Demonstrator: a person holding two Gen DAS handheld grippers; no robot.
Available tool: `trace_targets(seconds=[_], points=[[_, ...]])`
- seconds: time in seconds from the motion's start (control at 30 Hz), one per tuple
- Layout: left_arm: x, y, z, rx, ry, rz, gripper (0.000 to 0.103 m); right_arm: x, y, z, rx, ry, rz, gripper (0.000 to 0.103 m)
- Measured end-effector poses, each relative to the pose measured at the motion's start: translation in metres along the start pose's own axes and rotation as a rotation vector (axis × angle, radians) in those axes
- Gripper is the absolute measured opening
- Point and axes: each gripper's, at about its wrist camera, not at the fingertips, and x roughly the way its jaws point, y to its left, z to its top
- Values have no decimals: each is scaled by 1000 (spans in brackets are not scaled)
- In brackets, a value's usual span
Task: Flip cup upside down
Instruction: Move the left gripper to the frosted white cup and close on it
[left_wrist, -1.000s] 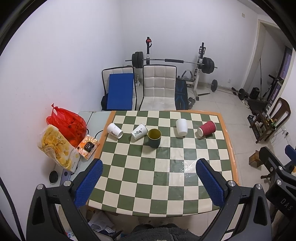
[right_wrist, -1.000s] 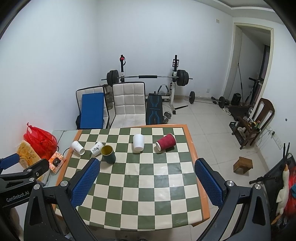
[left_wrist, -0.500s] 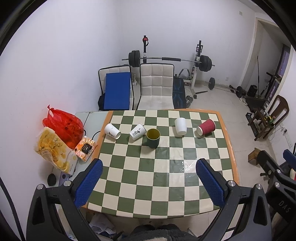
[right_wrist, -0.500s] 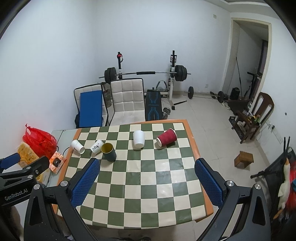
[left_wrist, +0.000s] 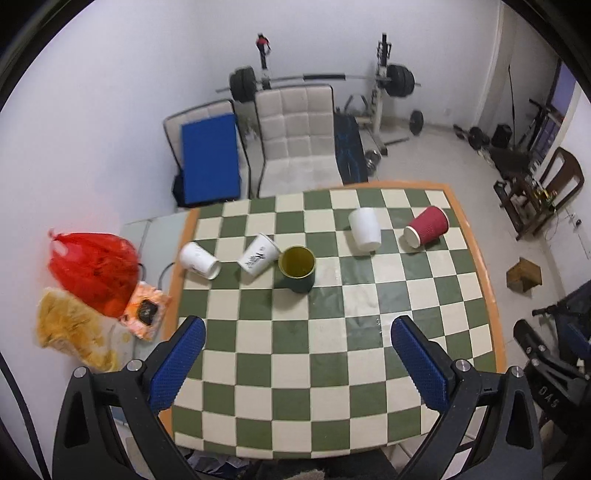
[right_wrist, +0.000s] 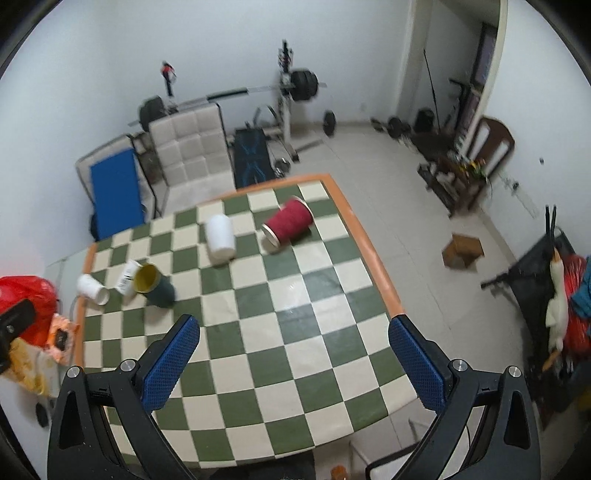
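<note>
Left hand-held gripper (left_wrist: 297, 341): held high above the near part of the checkered tabletop (left_wrist: 332, 354), aimed forward and down along the board. Its blue-padded fingers (left_wrist: 177, 365) stand wide apart with nothing between them.

Right hand-held gripper (right_wrist: 293, 341): also raised above the near part of the tabletop, with the view rolled so that the board runs diagonally. Its fingers (right_wrist: 415, 363) are spread wide and grip nothing; the right finger overhangs the orange edge of the tabletop.

Cups, all in a row toward the far side of the tabletop, well apart from both grippers:
- Dark green cup (left_wrist: 296, 268) (right_wrist: 153, 285): upright, mouth up, yellow interior visible.
- Printed white paper cup (left_wrist: 258, 254): on its side, just beside the green cup on the left; contact cannot be confirmed.
- Plain white paper cup (left_wrist: 199, 260): on its side near the left edge of the tabletop.
- White cup (left_wrist: 365, 229) (right_wrist: 220, 236): standing mouth down, right of the green cup.
- Red ribbed paper cup (left_wrist: 425, 230) (right_wrist: 288, 225): on its side near the right edge, mouth toward the camera.

Left of the tabletop, a red plastic bag (left_wrist: 94, 271) sits above a yellow snack packet (left_wrist: 74, 332).
</note>
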Motion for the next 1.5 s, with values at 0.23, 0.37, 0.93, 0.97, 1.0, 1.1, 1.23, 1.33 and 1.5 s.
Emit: trace_targets(seconds=[0.23,0.37,0.93,0.97,1.0,1.1,1.23,1.33,1.5], points=[[89,-27,40,-5,145,-18,103,104,-5,26,-16,129,4,103],[140,-47,64,-9,238,-23,103,163,-4,43,-47,190,-1,103],[339,-128,160,-51,584,-103,103,379,-11,77,-126,501,5,103],[349,-131,162,-50,601,-109,103,385,-11,77,-124,517,13,103],[361,-137,164,-42,622,-107,103,391,-11,76,-122,531,17,103],[388,-151,168,2,652,-85,103,404,-11,77,-119,554,25,103],[416,-165,167,81,662,-43,103,414,-12,80,-114,570,24,103],[430,-171,165,131,668,-28,103,418,-14,82,-111,576,20,103],[439,-176,160,178,657,-19,91,426,-20,86,-101,586,13,103]])
